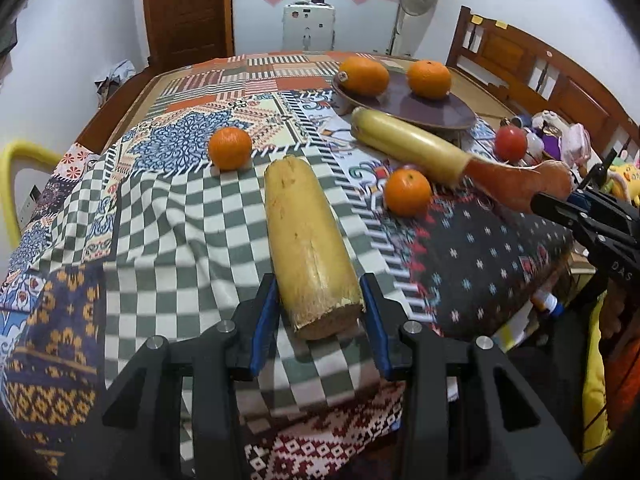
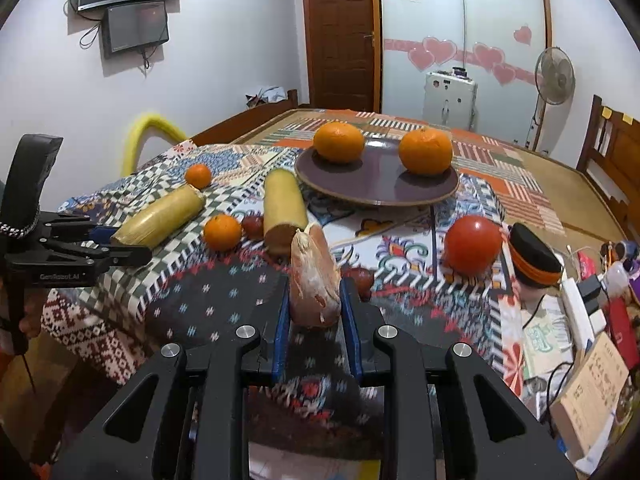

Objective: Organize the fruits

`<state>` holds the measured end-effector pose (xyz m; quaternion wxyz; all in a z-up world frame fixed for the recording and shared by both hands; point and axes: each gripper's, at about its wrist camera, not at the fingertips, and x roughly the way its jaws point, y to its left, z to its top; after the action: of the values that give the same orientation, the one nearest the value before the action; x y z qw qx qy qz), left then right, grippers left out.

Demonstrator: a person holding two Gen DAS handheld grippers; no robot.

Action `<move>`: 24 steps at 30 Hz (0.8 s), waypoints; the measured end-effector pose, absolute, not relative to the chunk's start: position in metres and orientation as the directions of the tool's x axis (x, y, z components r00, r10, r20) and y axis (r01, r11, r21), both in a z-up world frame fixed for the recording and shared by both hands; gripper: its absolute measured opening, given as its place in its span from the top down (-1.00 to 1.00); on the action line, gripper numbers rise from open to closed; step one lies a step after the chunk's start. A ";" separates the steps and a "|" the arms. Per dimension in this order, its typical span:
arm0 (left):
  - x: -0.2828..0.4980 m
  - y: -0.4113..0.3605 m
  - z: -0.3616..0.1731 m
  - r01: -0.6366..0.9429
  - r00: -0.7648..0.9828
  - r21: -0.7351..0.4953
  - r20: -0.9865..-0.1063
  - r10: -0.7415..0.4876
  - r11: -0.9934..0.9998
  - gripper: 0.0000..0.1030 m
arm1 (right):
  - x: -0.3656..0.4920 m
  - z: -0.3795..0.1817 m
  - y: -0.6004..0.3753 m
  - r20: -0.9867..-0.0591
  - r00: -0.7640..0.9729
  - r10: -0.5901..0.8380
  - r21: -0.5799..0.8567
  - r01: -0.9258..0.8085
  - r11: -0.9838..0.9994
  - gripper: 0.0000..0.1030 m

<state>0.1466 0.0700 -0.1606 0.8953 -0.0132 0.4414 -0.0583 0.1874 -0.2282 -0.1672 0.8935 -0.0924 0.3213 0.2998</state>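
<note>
My left gripper is shut on the near end of a thick yellow sugarcane piece that lies on the patterned cloth. My right gripper is shut on an orange-brown sweet potato, held just above the cloth; it also shows in the left wrist view. A second yellow cane piece lies near the brown plate, which holds two oranges. Two small oranges and a red tomato sit on the cloth.
The patterned cloth covers a bed with a wooden headboard at the right. Clutter, a power strip and a black-orange cap lie to the right of the cloth. A small dark red fruit sits between the cane pieces.
</note>
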 end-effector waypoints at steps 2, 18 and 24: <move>0.144 0.069 -0.161 0.094 0.601 -0.072 -0.791 -0.114 0.993 0.20 | 0.187 -0.172 -0.228 -0.642 0.601 0.476 0.035 -0.597 0.801 0.57; 0.174 0.067 -0.163 0.088 0.605 -0.046 -0.791 -0.090 0.995 -0.03 | 0.203 -0.188 -0.227 -0.660 0.580 0.478 0.078 -0.580 0.811 0.53; 0.191 0.072 -0.166 0.060 0.606 -0.077 -0.790 -0.098 0.995 -0.03 | 0.204 -0.189 -0.225 -0.655 0.579 0.486 0.083 -0.584 0.807 0.54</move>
<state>0.1906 0.0723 -0.1657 0.8957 -0.0212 0.4419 -0.0440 0.2039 -0.2249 -0.1890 0.8856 -0.0711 0.3454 0.3022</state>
